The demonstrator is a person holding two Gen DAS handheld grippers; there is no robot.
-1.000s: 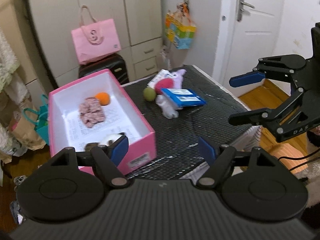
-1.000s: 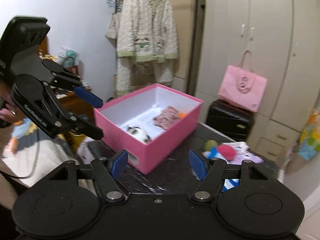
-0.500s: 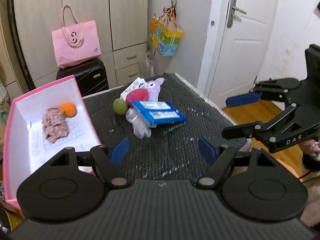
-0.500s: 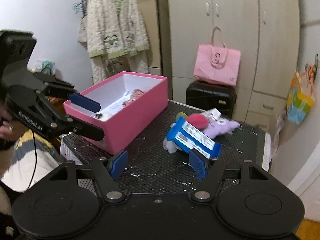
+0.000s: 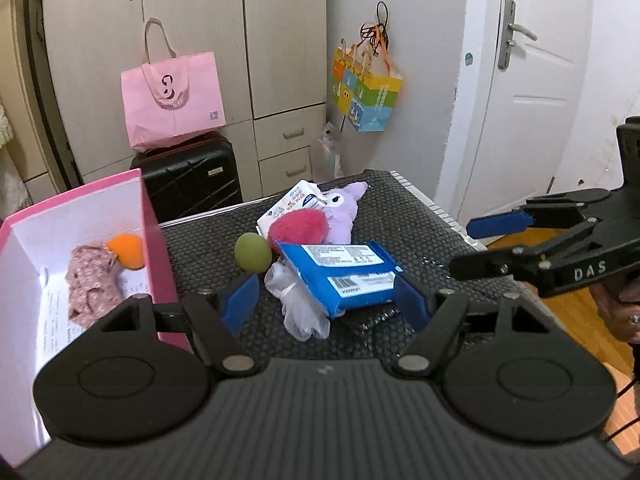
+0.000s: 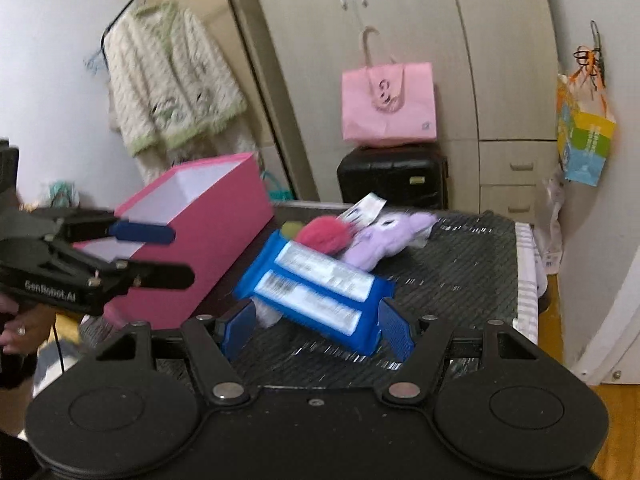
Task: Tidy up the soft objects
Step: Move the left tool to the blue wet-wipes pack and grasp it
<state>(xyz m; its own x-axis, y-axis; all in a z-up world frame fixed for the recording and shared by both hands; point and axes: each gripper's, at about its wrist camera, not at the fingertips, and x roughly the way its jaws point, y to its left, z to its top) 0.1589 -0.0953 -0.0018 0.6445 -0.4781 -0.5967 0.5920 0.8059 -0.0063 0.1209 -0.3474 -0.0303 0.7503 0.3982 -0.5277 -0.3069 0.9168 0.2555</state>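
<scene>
A pile lies on the black table [image 5: 408,216]: a blue wipes pack [image 5: 344,276] [image 6: 316,288], a red pompom [image 5: 298,230] [image 6: 324,234], a purple plush [image 5: 344,208] [image 6: 384,240], a green ball [image 5: 252,258], a white mesh puff [image 5: 298,308] and a white packet [image 5: 294,204]. The pink box [image 5: 158,256] [image 6: 200,248] at left holds an orange ball [image 5: 126,250] and a pink cloth [image 5: 94,284]. My left gripper [image 5: 326,304] is open, just short of the blue pack. My right gripper [image 6: 316,330] is open, its jaws either side of the pack's near end; it shows at the right of the left wrist view [image 5: 486,246].
A black suitcase [image 5: 188,176] with a pink bag [image 5: 174,96] stands behind the table by the cupboards. A colourful bag [image 5: 366,92] hangs on the wall. A white door [image 5: 532,92] is at right, a cardigan [image 6: 168,80] hangs at left.
Both grippers have swung from the pink box toward the pile and moved closer to the blue pack. Both stay open and empty.
</scene>
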